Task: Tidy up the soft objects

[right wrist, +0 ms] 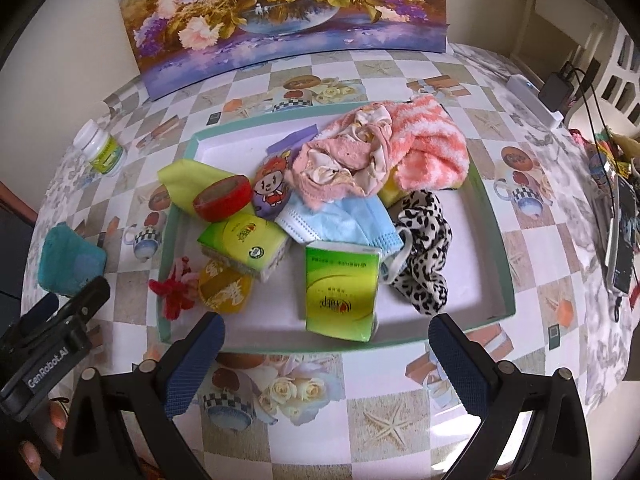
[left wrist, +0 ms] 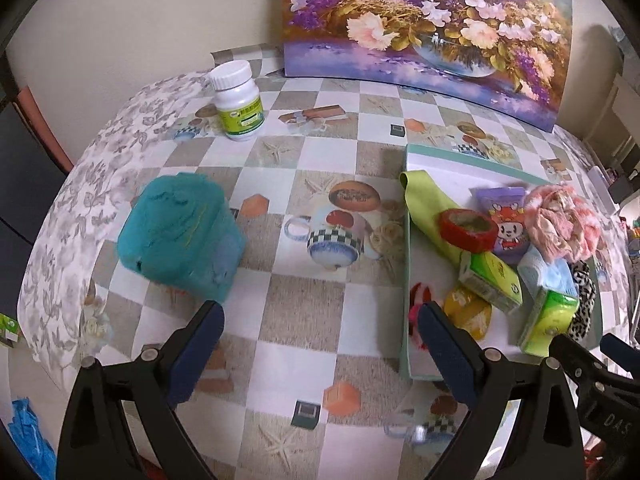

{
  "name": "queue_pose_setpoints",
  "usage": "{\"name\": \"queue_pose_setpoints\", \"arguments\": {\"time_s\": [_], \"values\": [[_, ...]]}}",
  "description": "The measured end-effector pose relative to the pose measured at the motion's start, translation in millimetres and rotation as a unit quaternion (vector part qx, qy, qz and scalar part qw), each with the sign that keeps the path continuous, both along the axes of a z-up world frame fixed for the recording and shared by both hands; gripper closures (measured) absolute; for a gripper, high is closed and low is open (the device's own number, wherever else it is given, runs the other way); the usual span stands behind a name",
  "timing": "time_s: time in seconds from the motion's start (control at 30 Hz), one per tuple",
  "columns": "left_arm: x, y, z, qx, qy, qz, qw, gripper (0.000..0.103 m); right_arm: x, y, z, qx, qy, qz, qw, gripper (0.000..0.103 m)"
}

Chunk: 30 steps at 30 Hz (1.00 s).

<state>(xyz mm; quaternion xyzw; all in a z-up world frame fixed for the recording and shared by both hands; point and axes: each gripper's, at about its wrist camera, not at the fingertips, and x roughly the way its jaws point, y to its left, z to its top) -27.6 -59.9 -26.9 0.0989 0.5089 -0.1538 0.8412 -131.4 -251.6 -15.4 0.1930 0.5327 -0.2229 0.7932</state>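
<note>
Hovering above the checked tablecloth (left wrist: 304, 292) with both tools empty. Left gripper (left wrist: 320, 344) spread wide, nothing between the blue pads (left wrist: 196, 344). Right gripper (right wrist: 326, 364) likewise spread wide, holding nothing, aimed at the near rim of the teal tray (right wrist: 496, 248).

Teal pouch (left wrist: 180, 236) alone outside the tray, sitting on the cloth ahead and to the left of the left gripper, close to the left pad, well apart from the tray. Long axis running roughly away from the camera, tilted slightly toward the far left; looks squashy, so probably best pinched across the short width. Seen from the right wrist view, same pouch (right wrist: 70, 260) far off to the left, beyond the other tool. Left arm clearly nearer; judged as the one to take it.

Tray to the right of the left gripper, already loaded: pink sock bundle (right wrist: 384, 152), blue face mask (right wrist: 340, 220), leopard-print scrunchie (right wrist: 424, 256), green tissue packs (right wrist: 342, 292), red tape roll (right wrist: 222, 198), yellow-green cloth (right wrist: 180, 180). Red fuzzy thing (right wrist: 176, 288) draped over the tray's left wall, half in, half out.

White pill bottle (left wrist: 238, 100) upright at the far side, hard, likely not part of the job.

Likely next: swing left, close on pouch, carry right across open cloth to the tray.
</note>
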Motion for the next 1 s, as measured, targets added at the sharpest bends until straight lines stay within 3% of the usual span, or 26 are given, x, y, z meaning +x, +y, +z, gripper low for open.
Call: {"name": "queue_pose_setpoints", "arguments": {"time_s": [0.47,1.0], "values": [[-27,8,22,0.016,-0.037,-0.01,0.9991,0.006,-20,11,14,-0.005,-0.025,-0.013,1.0,0.0],[-27,10,19,0.02,-0.016,0.001,0.9997,0.006,-20,13,21,-0.015,-0.035,-0.014,0.999,0.0]]}}
